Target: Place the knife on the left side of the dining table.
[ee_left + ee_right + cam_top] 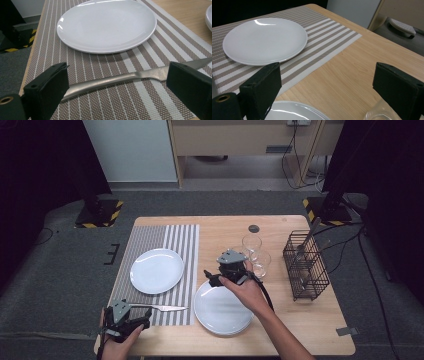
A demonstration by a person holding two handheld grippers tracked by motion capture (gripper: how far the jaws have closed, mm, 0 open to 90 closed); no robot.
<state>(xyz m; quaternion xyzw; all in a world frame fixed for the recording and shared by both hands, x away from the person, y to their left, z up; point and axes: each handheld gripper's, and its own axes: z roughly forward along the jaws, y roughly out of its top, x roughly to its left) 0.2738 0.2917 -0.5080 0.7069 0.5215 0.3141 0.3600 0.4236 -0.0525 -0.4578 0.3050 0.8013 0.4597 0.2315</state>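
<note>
A striped placemat (172, 245) covers the left part of the wooden table, with a white plate (156, 270) on it. A steel knife (167, 308) lies flat along the mat's near edge, and the same knife (117, 80) runs across between the jaws in the left gripper view. My left gripper (142, 322) is open just behind the knife's handle, not touching it. A second white plate (220, 312) sits on bare wood right of the mat. My right gripper (212, 279) hovers open over that plate's far rim, holding nothing.
Two clear glasses (256, 255) stand just right of the right gripper, one showing as a rim (378, 116) near its right jaw. A black wire cutlery basket (305, 265) with utensils stands at the right. The table's near edge lies under the left hand.
</note>
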